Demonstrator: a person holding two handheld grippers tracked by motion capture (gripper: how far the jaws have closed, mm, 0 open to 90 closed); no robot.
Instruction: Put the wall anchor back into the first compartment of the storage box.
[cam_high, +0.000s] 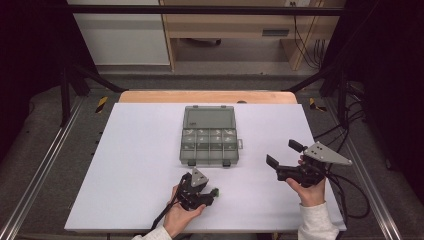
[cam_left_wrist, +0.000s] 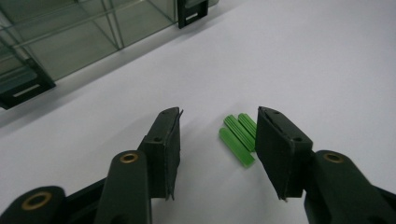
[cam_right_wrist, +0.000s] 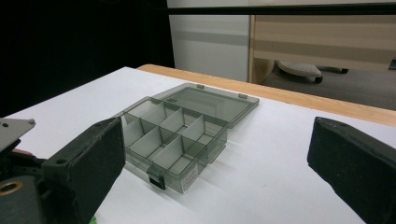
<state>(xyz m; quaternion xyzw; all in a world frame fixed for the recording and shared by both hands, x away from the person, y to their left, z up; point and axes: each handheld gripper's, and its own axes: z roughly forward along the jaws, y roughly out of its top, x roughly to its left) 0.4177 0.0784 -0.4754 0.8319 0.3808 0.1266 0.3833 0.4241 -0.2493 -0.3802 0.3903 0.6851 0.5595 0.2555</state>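
No text, label, brand or number can be read anywhere. The compartment box (cam_high: 209, 136) carries a small pale sticker on its front wall — too blurred to read — and its black latches show only blank white strips.

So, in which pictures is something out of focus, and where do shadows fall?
Left gripper view: the green plugs look sharp, the box at the top is soft, and the claw throws a faint shadow on the white table. Right gripper view: the near claw pads are blurred, the box sharp. High view: even light, dark sides.
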